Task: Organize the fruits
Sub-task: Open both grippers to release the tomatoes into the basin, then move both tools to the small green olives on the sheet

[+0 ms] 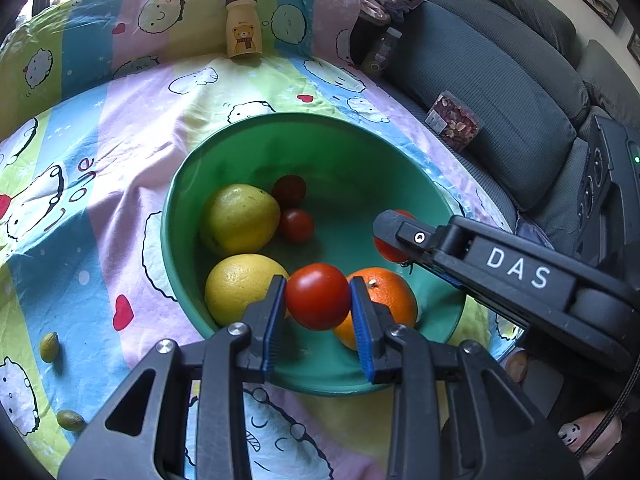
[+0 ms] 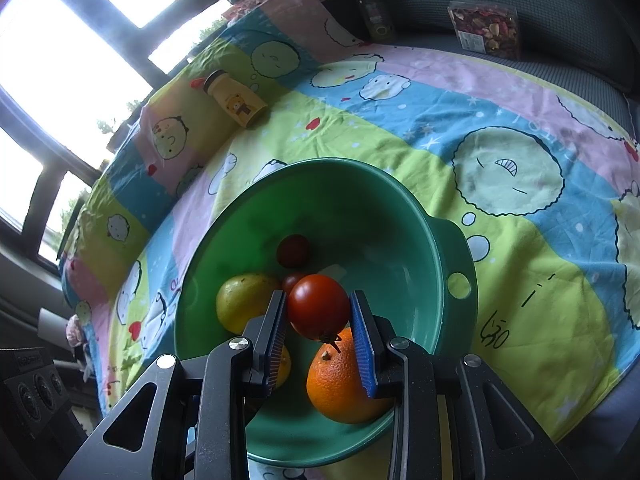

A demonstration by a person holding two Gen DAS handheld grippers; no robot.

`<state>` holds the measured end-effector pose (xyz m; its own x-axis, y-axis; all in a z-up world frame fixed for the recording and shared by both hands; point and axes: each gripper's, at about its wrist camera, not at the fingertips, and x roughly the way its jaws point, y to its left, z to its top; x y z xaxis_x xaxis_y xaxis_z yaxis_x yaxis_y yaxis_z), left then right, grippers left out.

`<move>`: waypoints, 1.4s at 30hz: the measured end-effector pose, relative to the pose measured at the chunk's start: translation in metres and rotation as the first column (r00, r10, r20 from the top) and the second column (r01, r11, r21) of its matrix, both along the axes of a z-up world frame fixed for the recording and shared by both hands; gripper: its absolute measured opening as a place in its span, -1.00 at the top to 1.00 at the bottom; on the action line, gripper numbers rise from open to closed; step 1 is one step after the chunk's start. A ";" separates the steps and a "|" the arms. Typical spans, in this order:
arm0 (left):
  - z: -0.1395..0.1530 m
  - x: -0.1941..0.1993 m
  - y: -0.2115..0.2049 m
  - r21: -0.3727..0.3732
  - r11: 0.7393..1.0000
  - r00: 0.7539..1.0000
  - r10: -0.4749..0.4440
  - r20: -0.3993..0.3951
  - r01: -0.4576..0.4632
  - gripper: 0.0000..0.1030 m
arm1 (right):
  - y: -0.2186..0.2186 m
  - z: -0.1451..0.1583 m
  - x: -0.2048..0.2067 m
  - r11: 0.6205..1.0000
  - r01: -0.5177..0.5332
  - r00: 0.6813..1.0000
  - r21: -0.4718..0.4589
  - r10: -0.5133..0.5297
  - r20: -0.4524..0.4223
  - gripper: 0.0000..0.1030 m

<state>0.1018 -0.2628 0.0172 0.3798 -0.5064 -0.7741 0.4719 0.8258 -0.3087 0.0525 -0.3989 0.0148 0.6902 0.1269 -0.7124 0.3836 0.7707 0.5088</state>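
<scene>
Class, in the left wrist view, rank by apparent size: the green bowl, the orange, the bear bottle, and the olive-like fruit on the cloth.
1. Green bowl
2. Orange, nearer the camera and partly hidden
3. Bear bottle, farther away, so unsure against the orange
4. Olive-like fruit

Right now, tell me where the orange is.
The orange lies inside the green bowl at its near side, beside a yellow fruit, below the tomato held in the right gripper.
</scene>
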 end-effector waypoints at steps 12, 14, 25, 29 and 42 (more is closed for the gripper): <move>0.000 0.000 0.000 -0.004 1.000 1.000 0.004 0.000 -0.004 0.37 | -0.002 -0.001 -0.001 1.000 0.005 1.000 0.002 -0.005 -0.002 0.35; 0.000 0.000 0.000 -0.008 1.000 1.000 0.003 -0.001 -0.003 0.29 | -0.003 -0.002 -0.001 1.000 0.008 1.000 0.008 -0.008 -0.002 0.35; 0.017 -0.013 0.010 -0.042 0.999 0.999 0.021 0.045 -0.019 -0.25 | -0.002 0.000 -0.002 1.000 0.012 1.000 0.011 -0.012 -0.002 0.21; 0.028 -0.020 0.017 -0.054 0.998 0.997 0.034 0.074 -0.030 -0.42 | 0.000 0.005 -0.005 1.000 0.019 1.000 -0.007 -0.019 0.011 -0.07; 0.041 -0.044 0.101 -0.032 0.969 0.963 0.249 0.104 -0.247 -0.75 | 0.035 0.033 -0.012 0.996 -0.060 0.995 -0.066 0.065 0.082 -0.47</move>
<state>0.0581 -0.1619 0.0583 0.5745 -0.4002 -0.7140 0.2843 0.9156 -0.2845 0.0406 -0.3642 0.0476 0.7402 0.1282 -0.6601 0.2917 0.8233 0.4870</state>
